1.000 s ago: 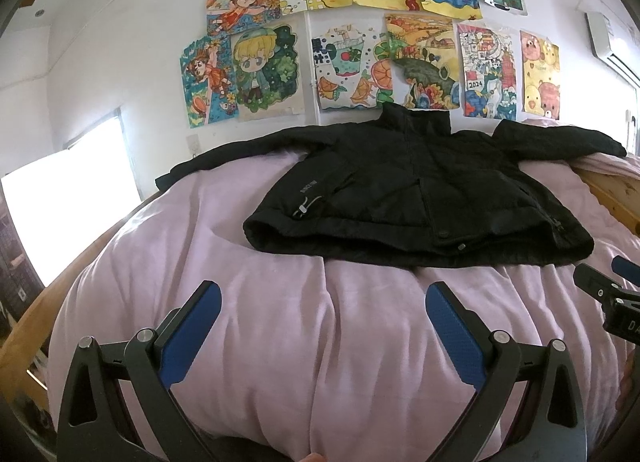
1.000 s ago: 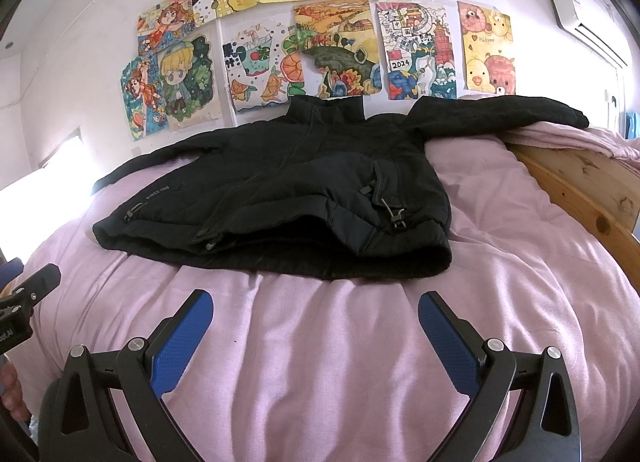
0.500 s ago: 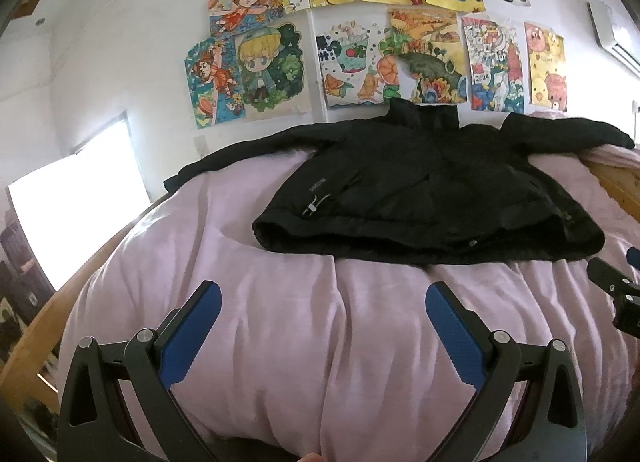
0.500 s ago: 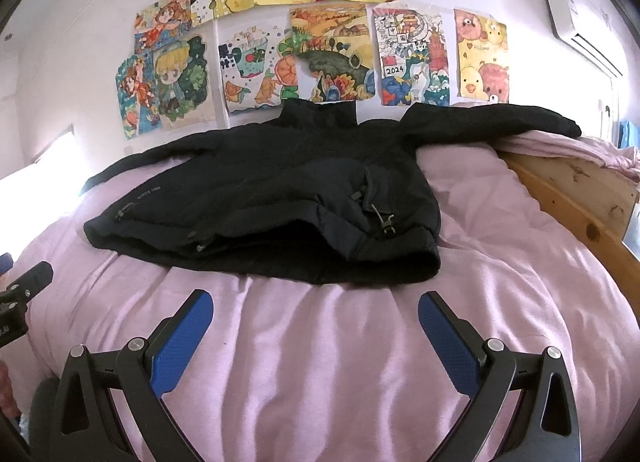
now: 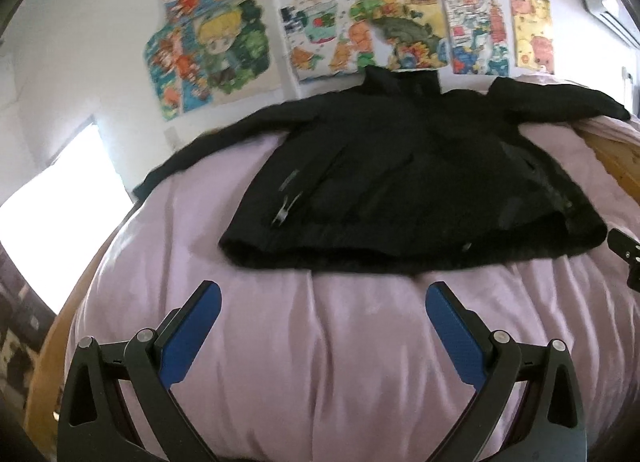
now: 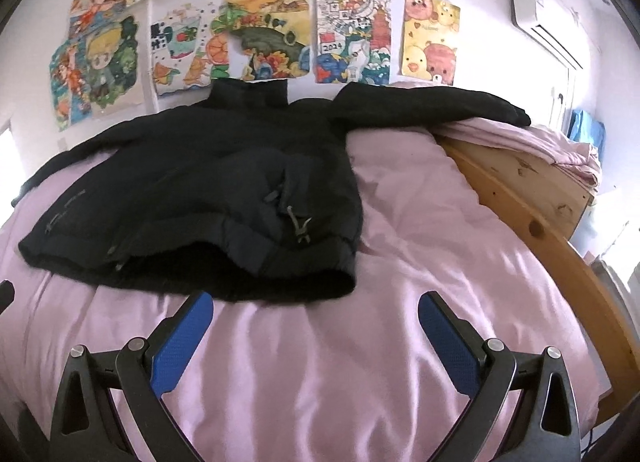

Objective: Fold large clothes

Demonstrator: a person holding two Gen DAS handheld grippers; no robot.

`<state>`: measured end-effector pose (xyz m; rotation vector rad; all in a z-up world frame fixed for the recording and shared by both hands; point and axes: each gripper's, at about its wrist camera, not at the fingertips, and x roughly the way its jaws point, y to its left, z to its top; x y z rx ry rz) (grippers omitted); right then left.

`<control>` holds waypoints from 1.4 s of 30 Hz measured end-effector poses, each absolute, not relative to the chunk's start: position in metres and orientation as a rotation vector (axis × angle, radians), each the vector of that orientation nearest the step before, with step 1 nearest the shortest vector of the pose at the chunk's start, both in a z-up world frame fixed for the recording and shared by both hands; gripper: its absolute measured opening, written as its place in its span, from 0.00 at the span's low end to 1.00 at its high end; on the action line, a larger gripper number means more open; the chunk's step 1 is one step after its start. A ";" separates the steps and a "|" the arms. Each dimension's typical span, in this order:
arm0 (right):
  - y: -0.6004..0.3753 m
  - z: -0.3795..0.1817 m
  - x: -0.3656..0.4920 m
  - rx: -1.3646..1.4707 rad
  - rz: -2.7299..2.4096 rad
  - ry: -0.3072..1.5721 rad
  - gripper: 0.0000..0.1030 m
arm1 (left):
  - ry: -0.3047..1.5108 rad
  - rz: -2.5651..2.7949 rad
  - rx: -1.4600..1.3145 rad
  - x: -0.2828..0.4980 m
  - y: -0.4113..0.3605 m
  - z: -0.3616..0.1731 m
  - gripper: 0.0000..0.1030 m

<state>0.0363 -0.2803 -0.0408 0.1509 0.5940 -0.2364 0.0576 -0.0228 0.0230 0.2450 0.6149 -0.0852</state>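
A black zip-up jacket (image 5: 400,182) lies flat and face up on a pink duvet (image 5: 320,362), collar toward the wall, both sleeves spread out sideways. It also shows in the right wrist view (image 6: 200,190). My left gripper (image 5: 323,302) is open and empty, hovering over the duvet just short of the jacket's hem. My right gripper (image 6: 315,312) is open and empty, just in front of the hem's right corner, its left finger (image 6: 180,342) close to the hem edge. The right gripper's tip shows at the right edge of the left wrist view (image 5: 624,250).
A wooden bed frame (image 6: 532,230) runs along the right side, with bunched pink bedding (image 6: 532,138) beyond it. Colourful drawings (image 6: 272,26) cover the white wall behind the bed. A bright window (image 5: 48,214) is at the left. An air conditioner (image 6: 540,22) hangs at upper right.
Both grippers have moved forward toward the jacket's hem, so the jacket looks larger and nearer. Both stay open. The jacket has not moved.
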 end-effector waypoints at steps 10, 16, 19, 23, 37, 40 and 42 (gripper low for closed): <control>-0.352 0.023 0.107 0.209 -0.115 0.760 1.00 | 0.616 -0.252 0.325 0.130 -0.062 0.068 0.98; -0.419 0.032 0.200 0.239 -0.181 0.798 1.00 | 0.632 -0.254 0.369 0.196 -0.113 0.073 0.98; -0.451 0.032 0.227 0.278 -0.197 0.743 1.00 | 0.642 -0.243 0.366 0.224 -0.138 0.074 0.98; -0.493 0.040 0.261 0.290 -0.220 0.663 1.00 | 0.626 -0.256 0.398 0.255 -0.174 0.072 0.98; -0.614 0.035 0.279 0.247 -0.220 0.615 1.00 | 0.588 -0.284 0.469 0.377 -0.289 0.020 0.98; -0.632 0.031 0.271 0.222 -0.309 0.594 1.00 | 0.589 -0.270 0.464 0.398 -0.304 0.007 0.98; -0.649 0.025 0.269 0.274 -0.344 0.596 1.00 | 0.602 -0.261 0.448 0.414 -0.313 -0.003 0.98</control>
